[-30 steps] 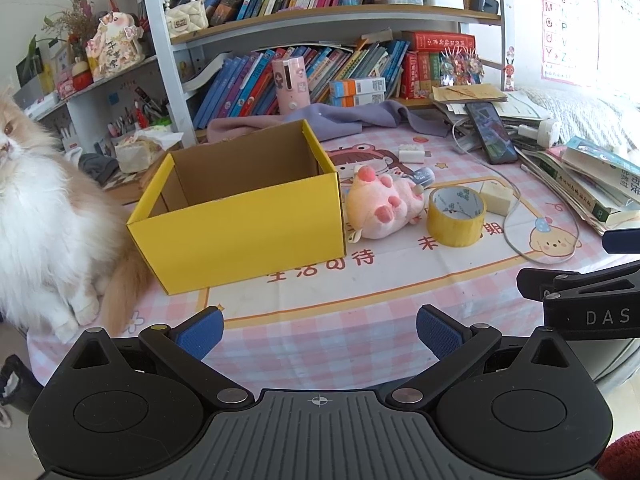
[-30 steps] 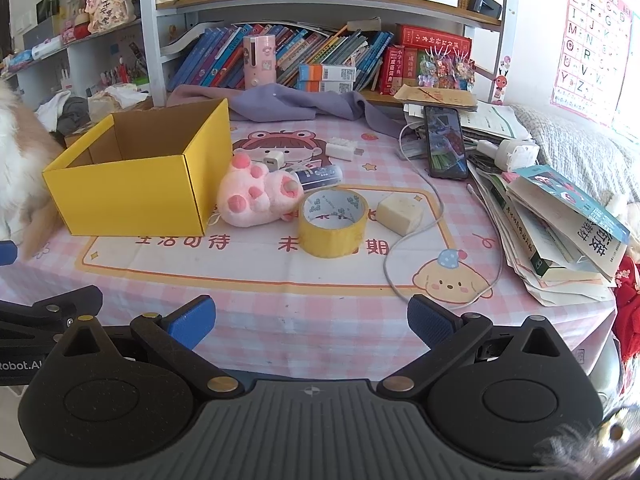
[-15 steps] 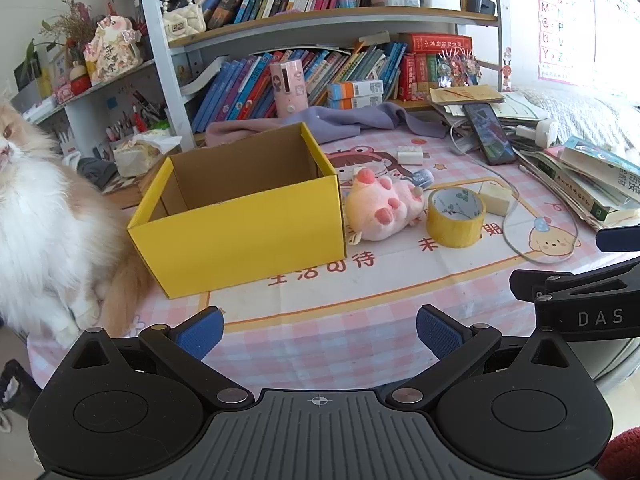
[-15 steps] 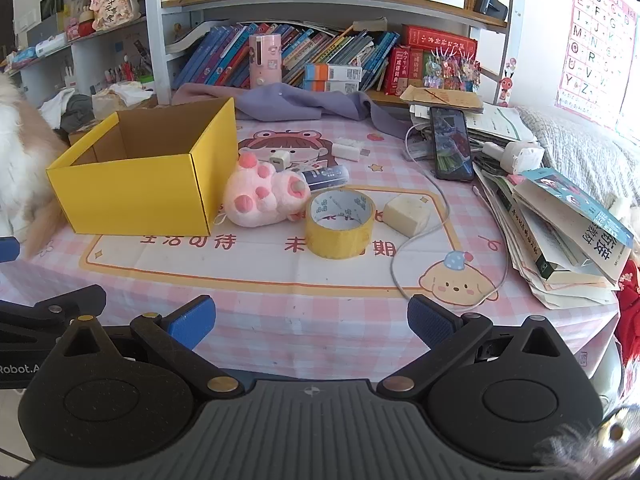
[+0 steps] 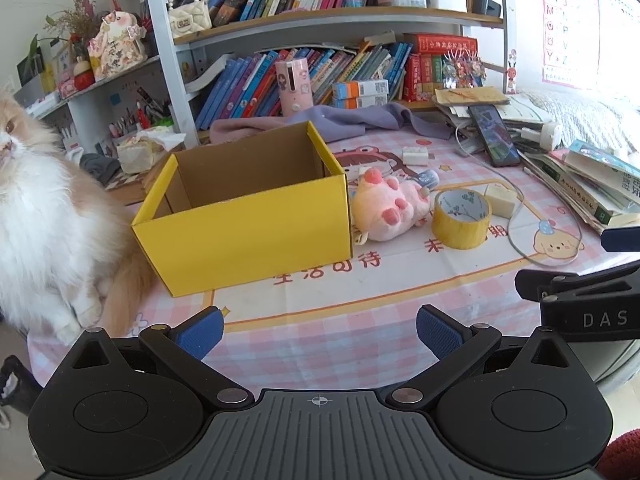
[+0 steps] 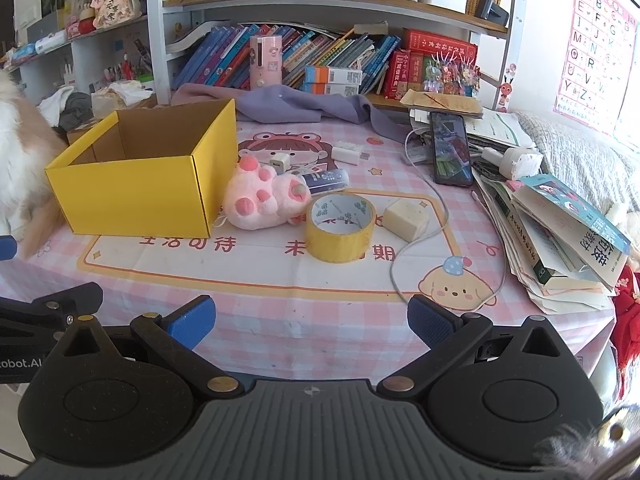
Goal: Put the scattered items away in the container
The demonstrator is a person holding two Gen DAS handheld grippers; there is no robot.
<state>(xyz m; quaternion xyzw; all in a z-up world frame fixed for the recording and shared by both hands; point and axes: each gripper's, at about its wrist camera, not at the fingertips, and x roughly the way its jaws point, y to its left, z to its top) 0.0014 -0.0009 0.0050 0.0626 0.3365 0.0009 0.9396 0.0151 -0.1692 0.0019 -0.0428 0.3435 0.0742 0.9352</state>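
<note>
An open yellow cardboard box (image 5: 248, 236) (image 6: 132, 200) stands on the pink checked tablecloth; what I see of its inside is bare. Right of it lie a pink plush paw (image 5: 388, 208) (image 6: 264, 200), a yellow tape roll (image 5: 460, 216) (image 6: 340, 228), a cream block (image 5: 500, 200) (image 6: 406, 218), a dark blue tube (image 6: 324, 180) and two white chargers (image 6: 347, 152) (image 6: 279, 163). My left gripper (image 5: 318, 330) is open and empty over the table's near edge. My right gripper (image 6: 310, 322) is open and empty too, nearer the tape roll.
A long-haired cat (image 5: 44, 232) sits at the table's left edge beside the box. A phone (image 6: 450, 148), a grey cable (image 6: 432, 232) and a stack of books (image 6: 560, 232) lie on the right. A purple cloth (image 6: 288, 104) and bookshelves are behind.
Both grippers have drifted slightly forward toward the table; the box and items look a little nearer. Nothing on the table has moved.
</note>
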